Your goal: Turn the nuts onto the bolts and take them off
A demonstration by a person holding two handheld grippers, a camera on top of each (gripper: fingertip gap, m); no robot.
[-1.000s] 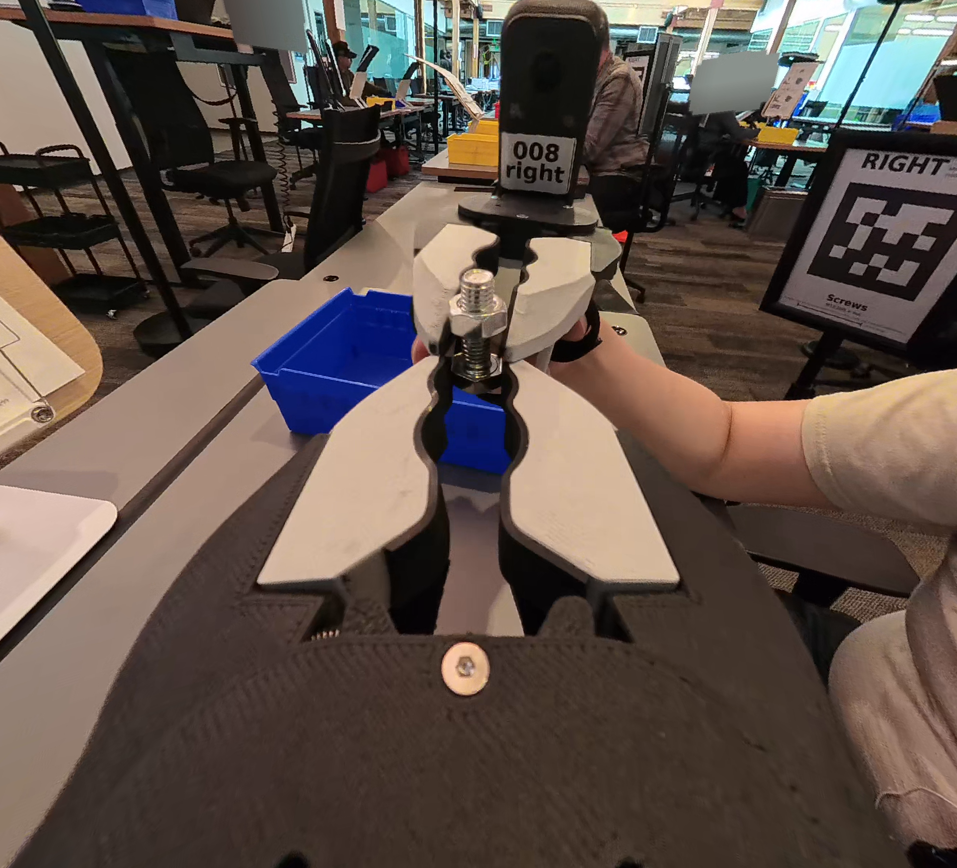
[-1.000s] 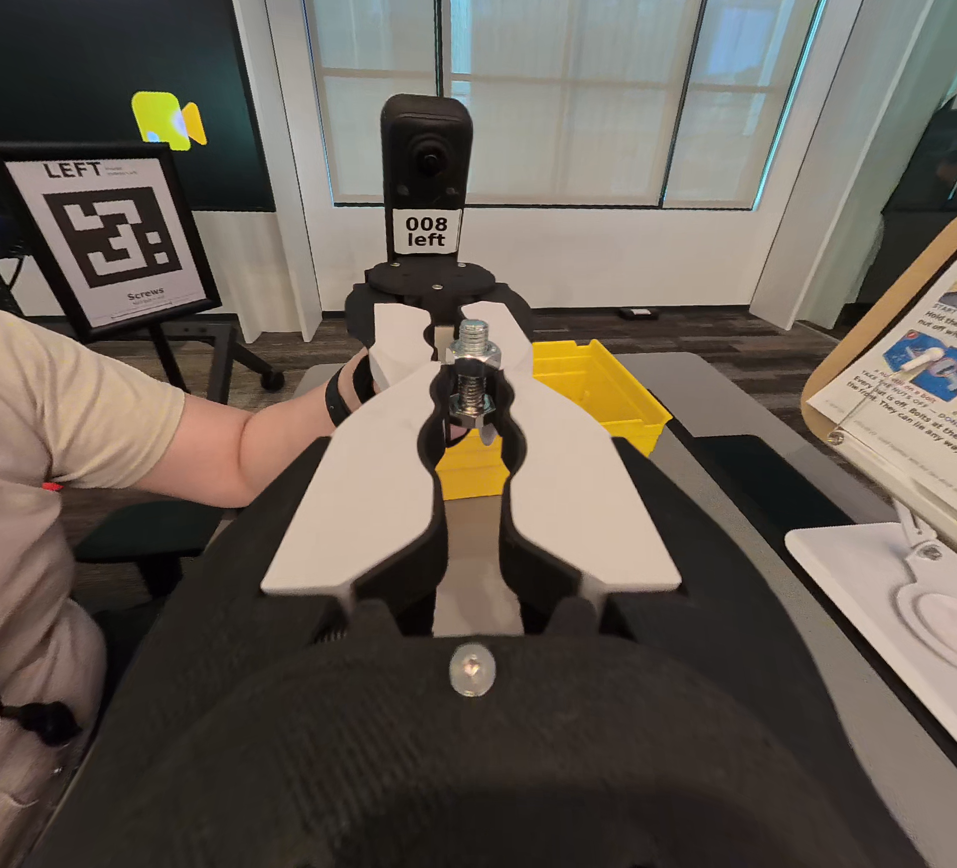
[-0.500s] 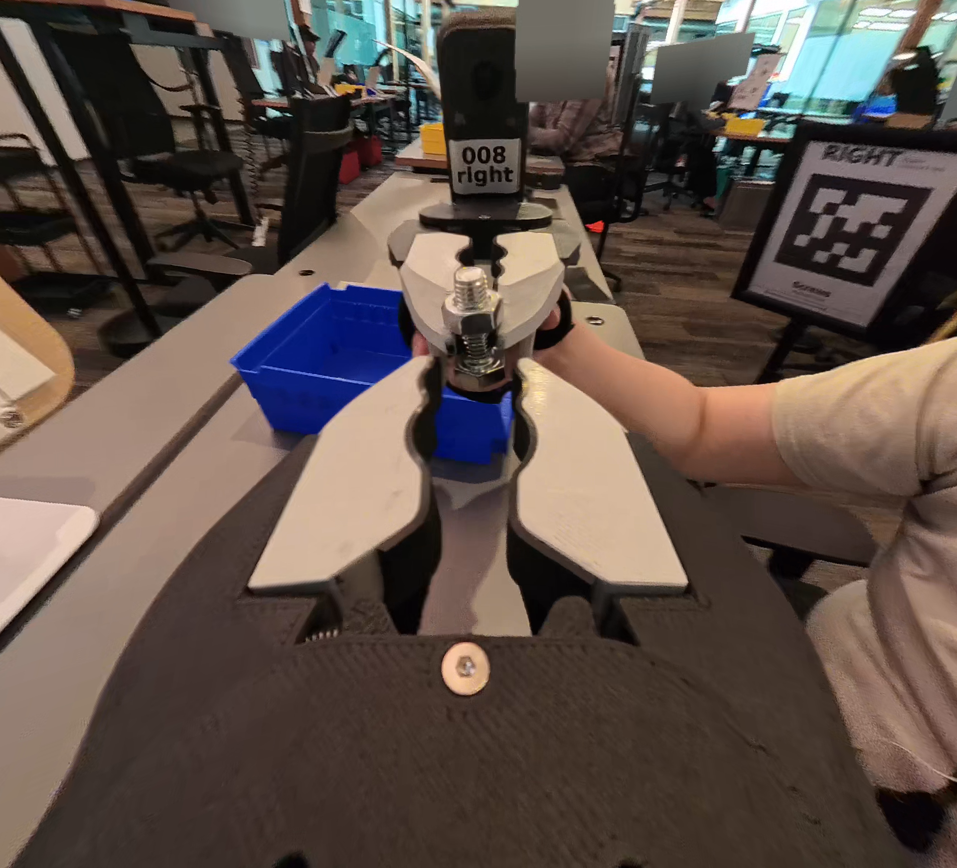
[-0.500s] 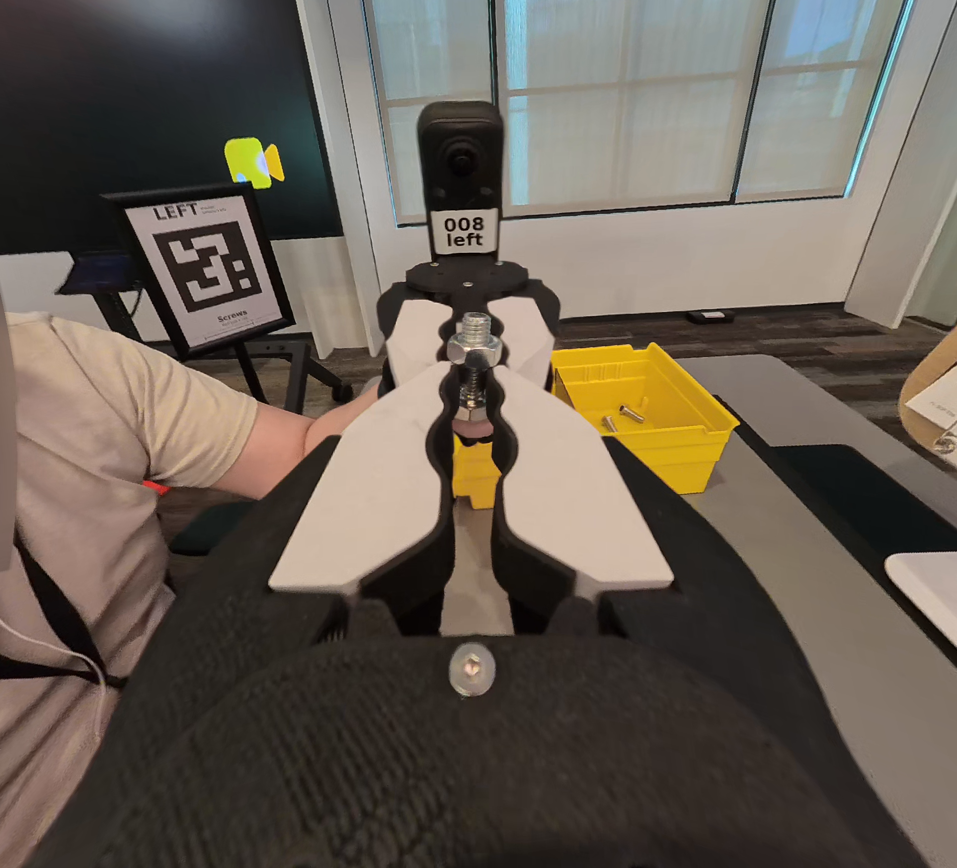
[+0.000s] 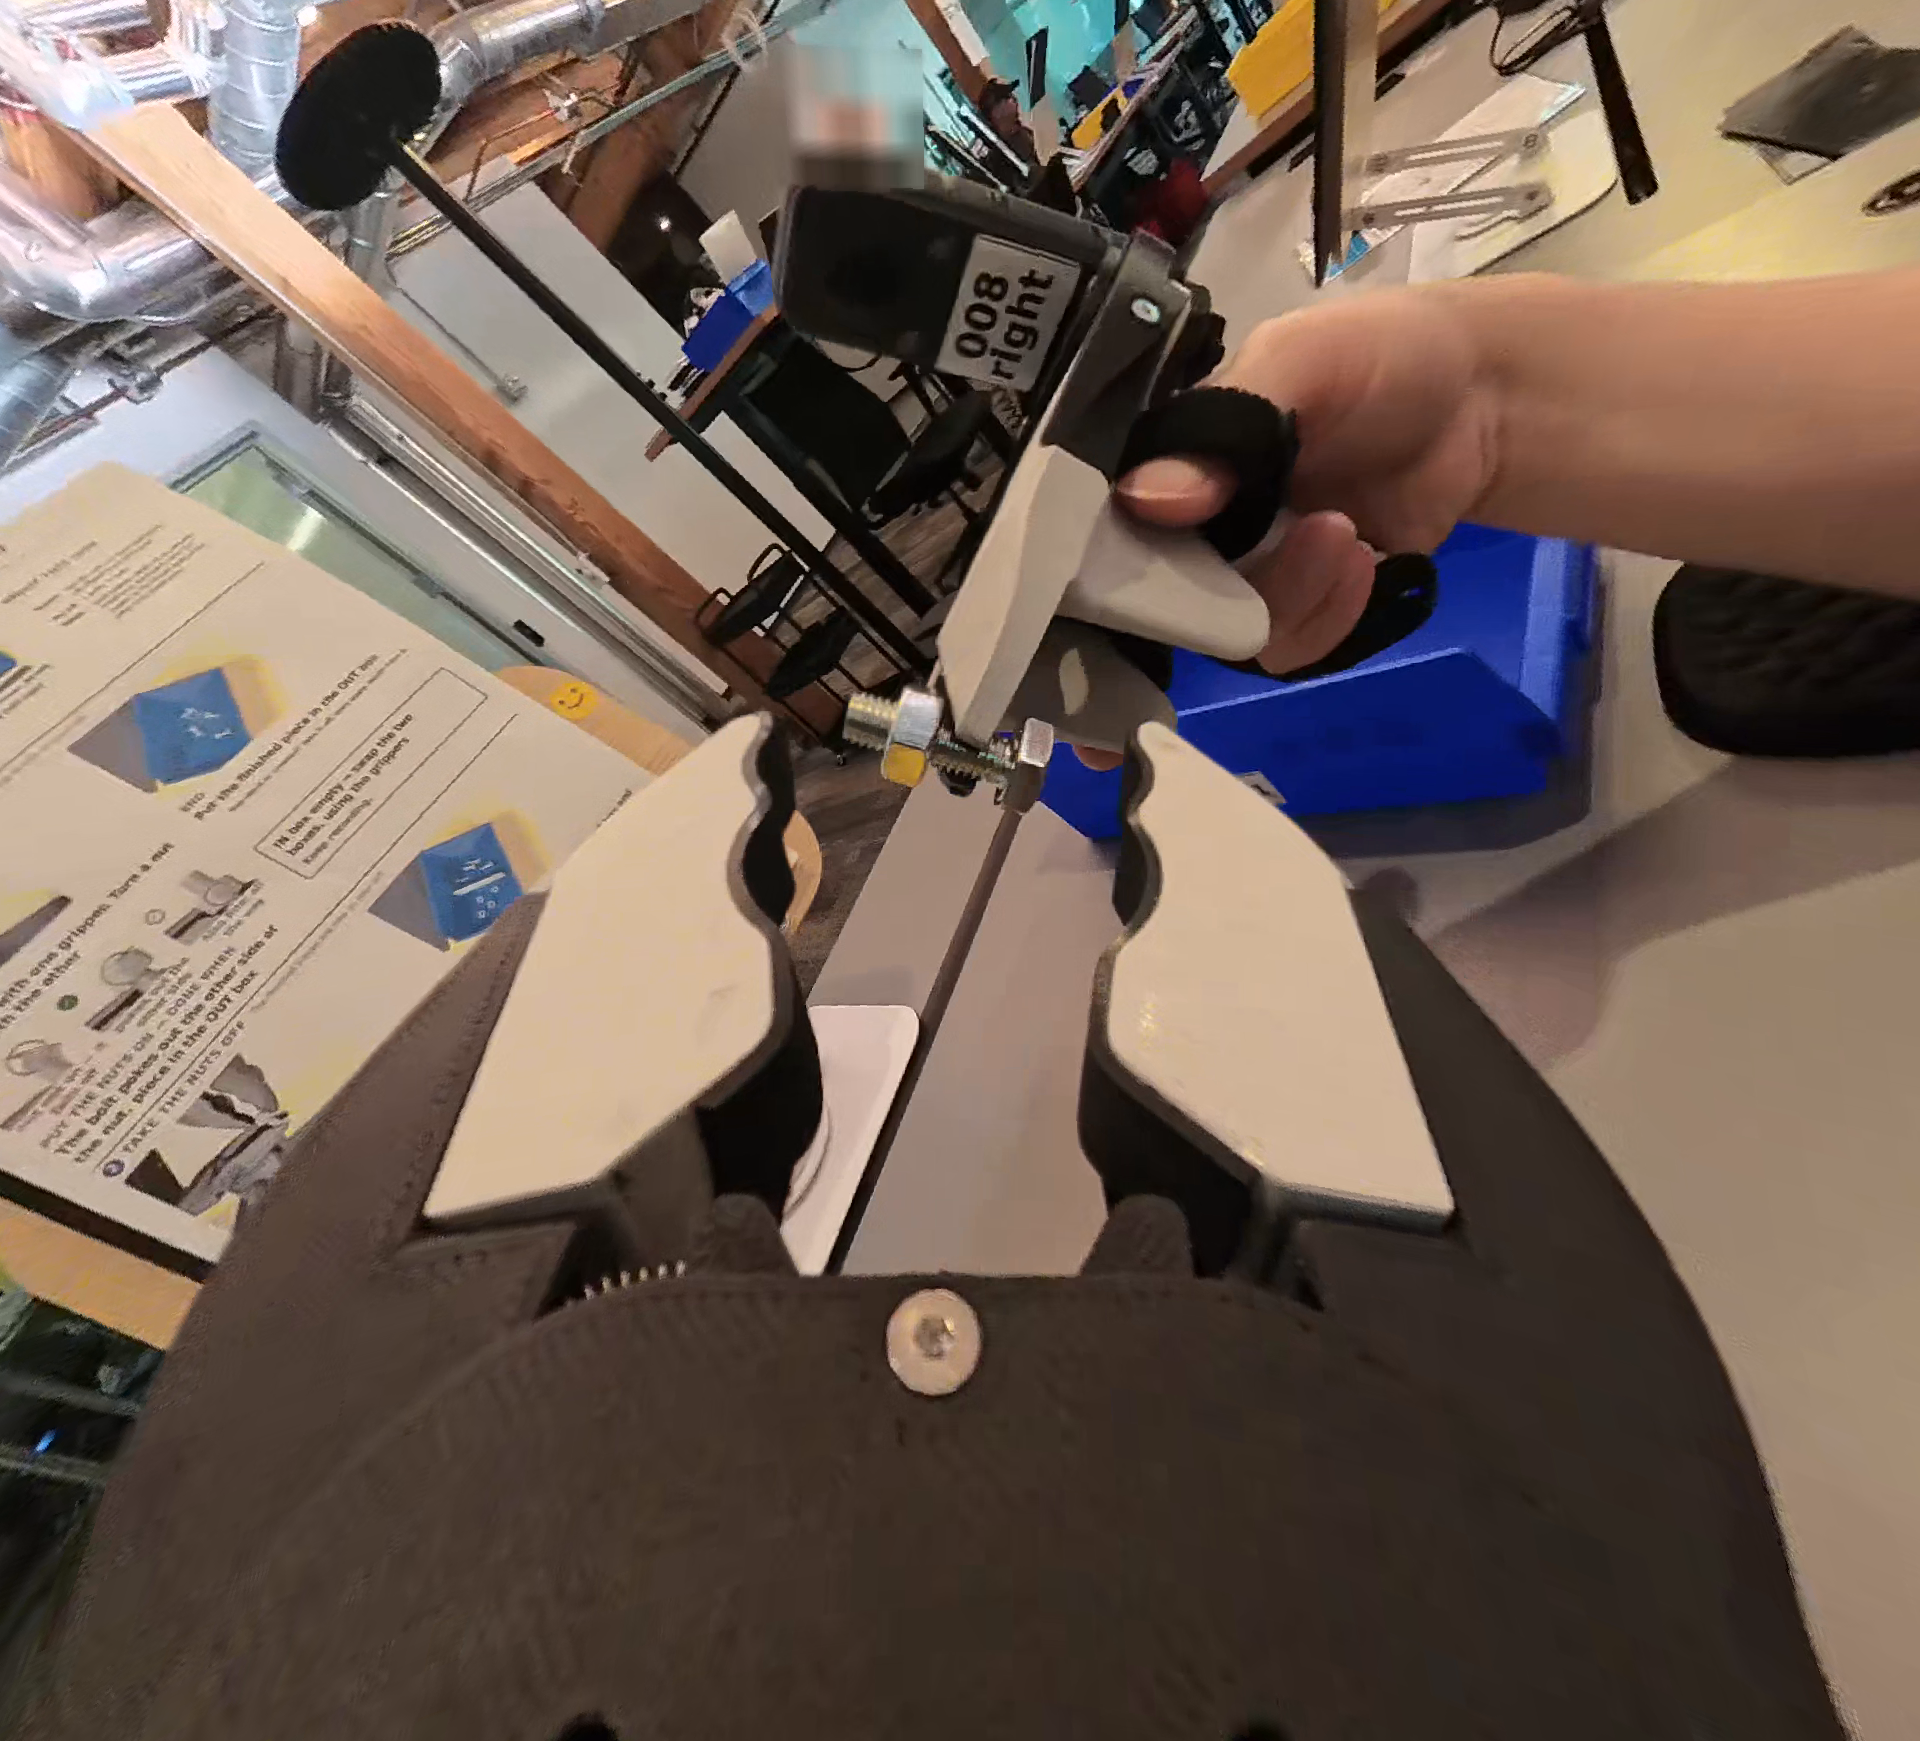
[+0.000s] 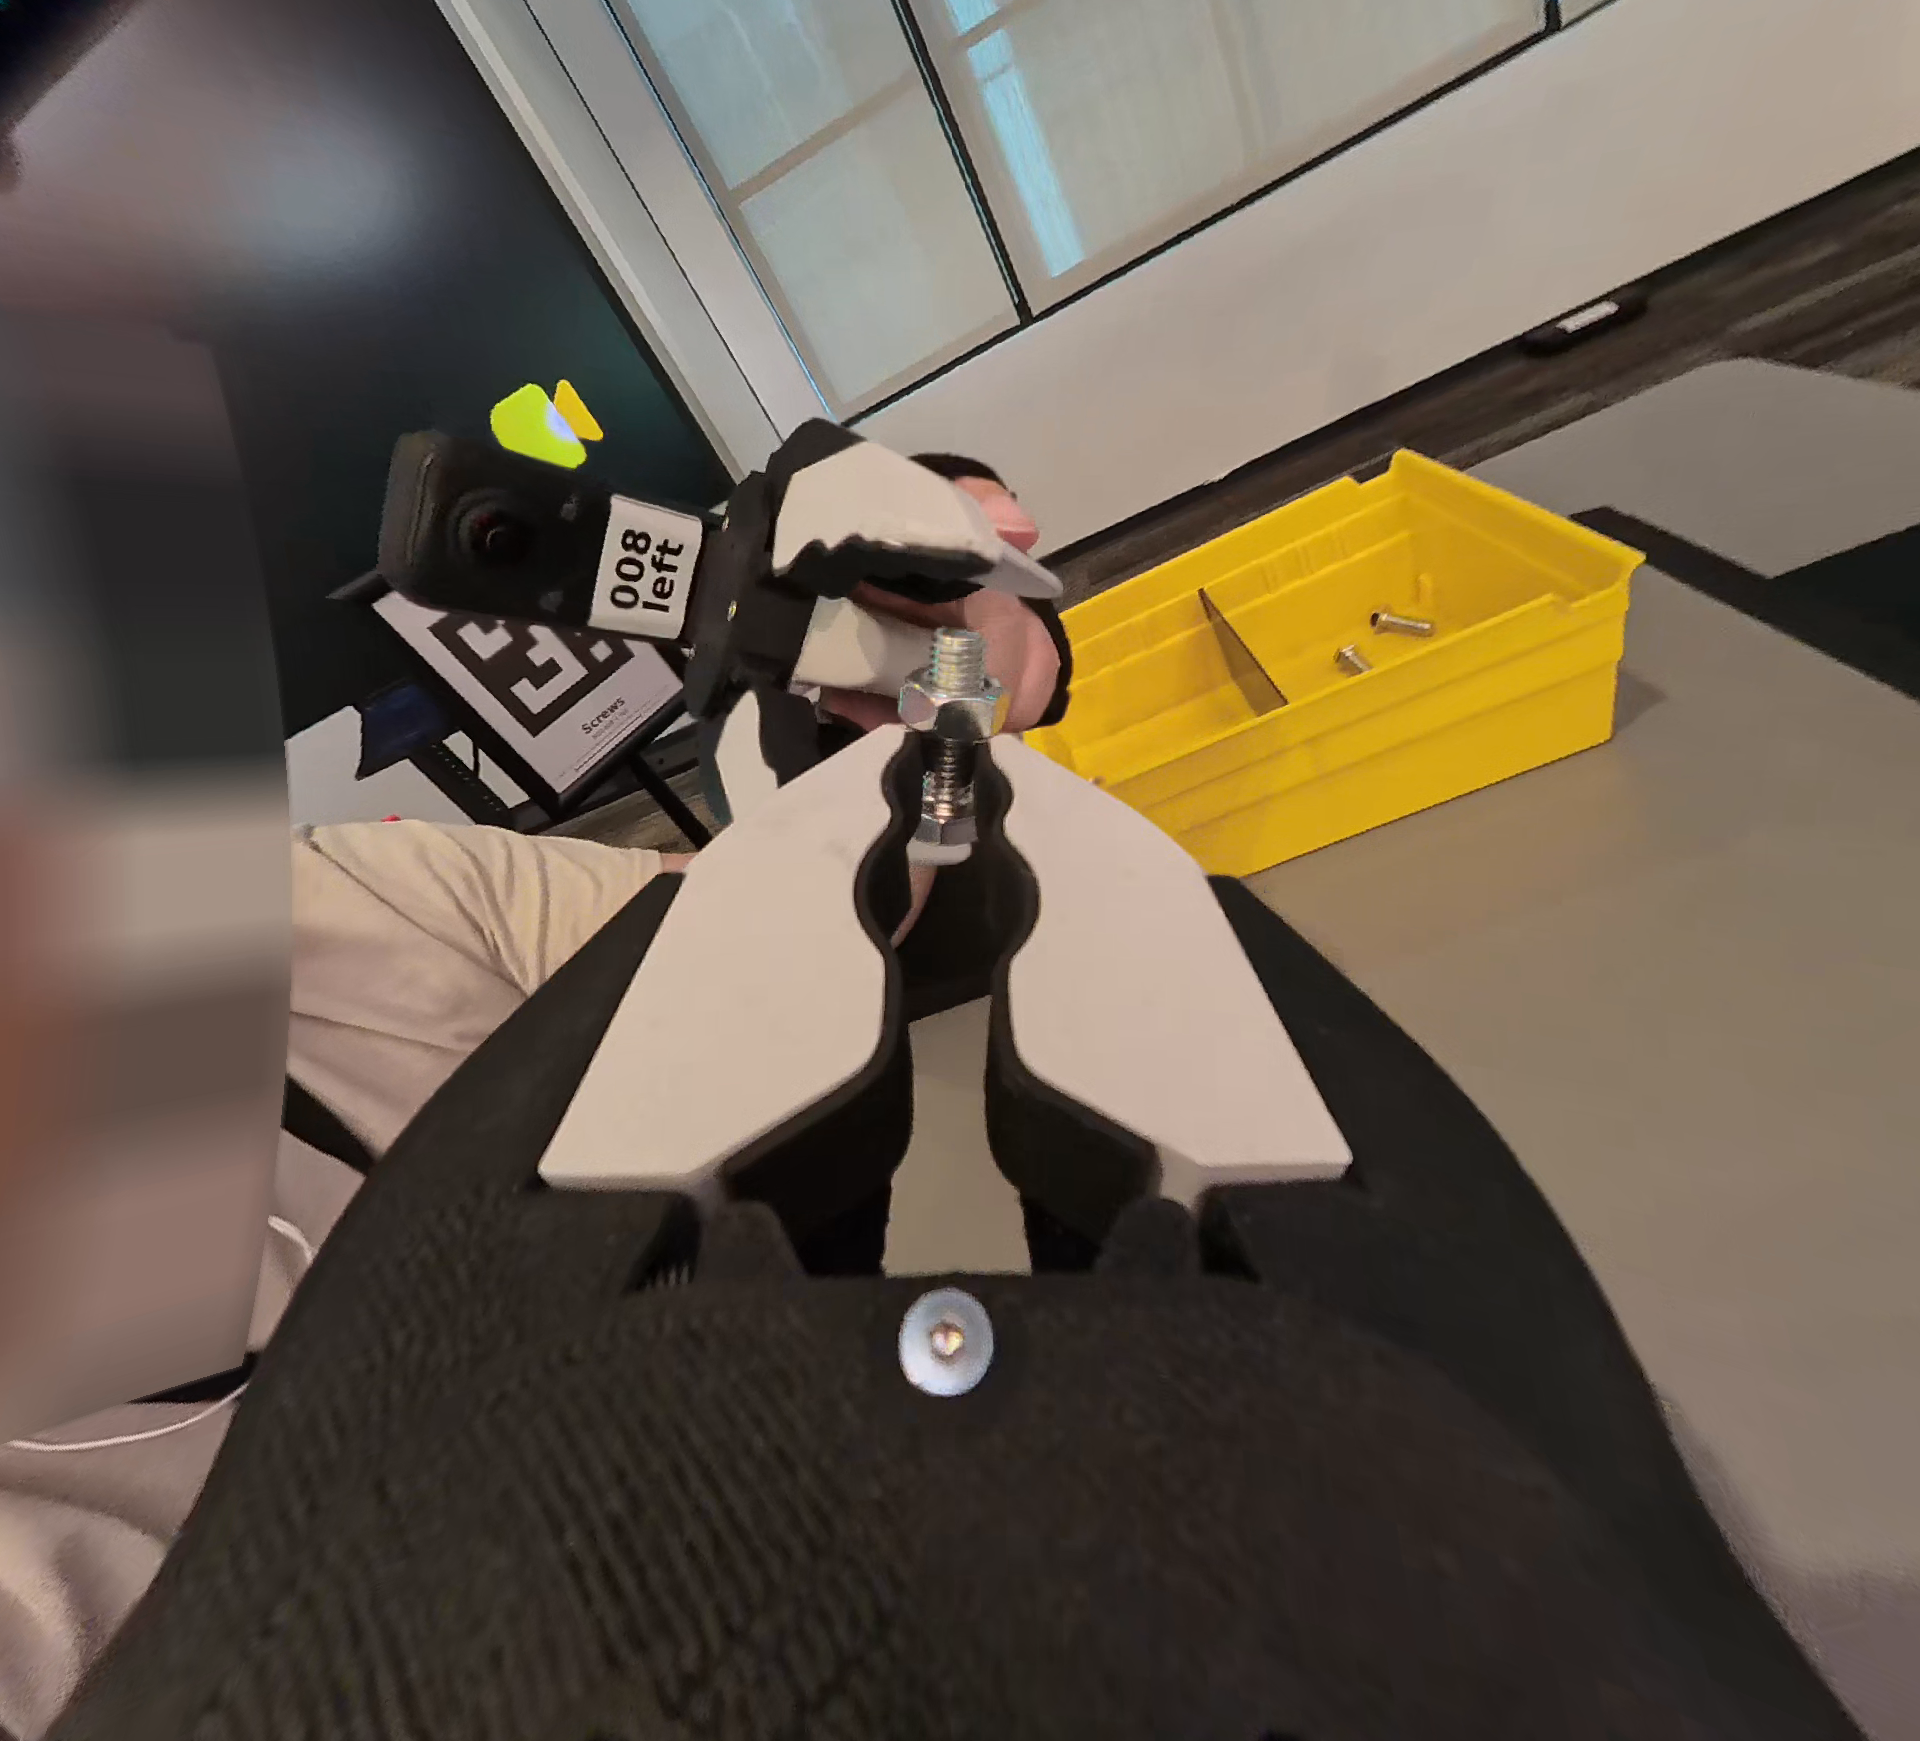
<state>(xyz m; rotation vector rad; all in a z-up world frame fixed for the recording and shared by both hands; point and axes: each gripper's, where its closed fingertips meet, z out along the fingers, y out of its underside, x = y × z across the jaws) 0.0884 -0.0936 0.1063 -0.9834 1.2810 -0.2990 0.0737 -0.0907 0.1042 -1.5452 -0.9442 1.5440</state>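
A steel bolt [image 6: 948,772] with a hex nut [image 6: 951,702] threaded near its free end stands up from my right gripper [image 6: 948,782], which is shut on the shank just above the head. In the left wrist view the bolt [image 5: 966,751] and nut [image 5: 914,725] lie crosswise between the wide-open fingertips of my left gripper [image 5: 951,741], without touching them. The right gripper [image 5: 997,725] comes in from the upper right there. In the right wrist view the left gripper [image 6: 987,631] is rolled on its side behind the nut, with its jaws apart.
A blue bin [image 5: 1403,704] sits on the grey table [image 5: 1662,964] behind the right gripper. A yellow divided bin [image 6: 1351,735] holds loose bolts [image 6: 1397,621]. An instruction board [image 5: 208,808] stands at the left. A marker sign [image 6: 540,663] stands beyond the person's arm. Less than 4 cm separates the two grippers' tips.
My left gripper has opened, let go of the bolt and nut, and rolled about a quarter turn. My right gripper stays shut on the bolt and has tilted.
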